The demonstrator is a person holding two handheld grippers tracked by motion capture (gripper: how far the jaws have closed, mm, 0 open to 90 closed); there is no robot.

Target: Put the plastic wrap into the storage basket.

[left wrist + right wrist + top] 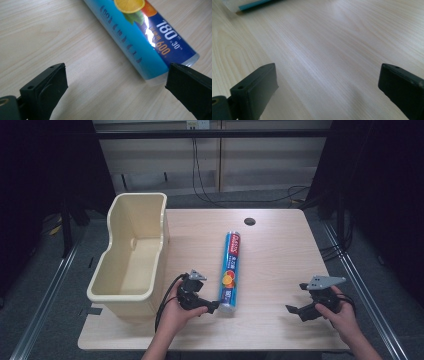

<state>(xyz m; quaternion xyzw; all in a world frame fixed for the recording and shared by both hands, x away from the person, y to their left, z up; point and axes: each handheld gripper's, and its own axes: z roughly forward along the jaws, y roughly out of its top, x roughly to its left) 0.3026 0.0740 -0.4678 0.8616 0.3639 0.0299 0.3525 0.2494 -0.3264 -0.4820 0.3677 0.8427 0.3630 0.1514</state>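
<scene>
A cream plastic tub (131,254) sits at the left of the tabletop (280,250). Just right of it, low in the frame, the left gripper (212,306) has its jaws apart, nothing between them, beside the near end of the blue wrap roll (230,270) lying mid-frame. At lower right, the right gripper (297,299) hangs with jaws apart over bare wood.

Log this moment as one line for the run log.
left gripper: open, at near end of blue plastic wrap roll | right gripper: open, over bare wooden table | cream plastic bin: empty
</scene>
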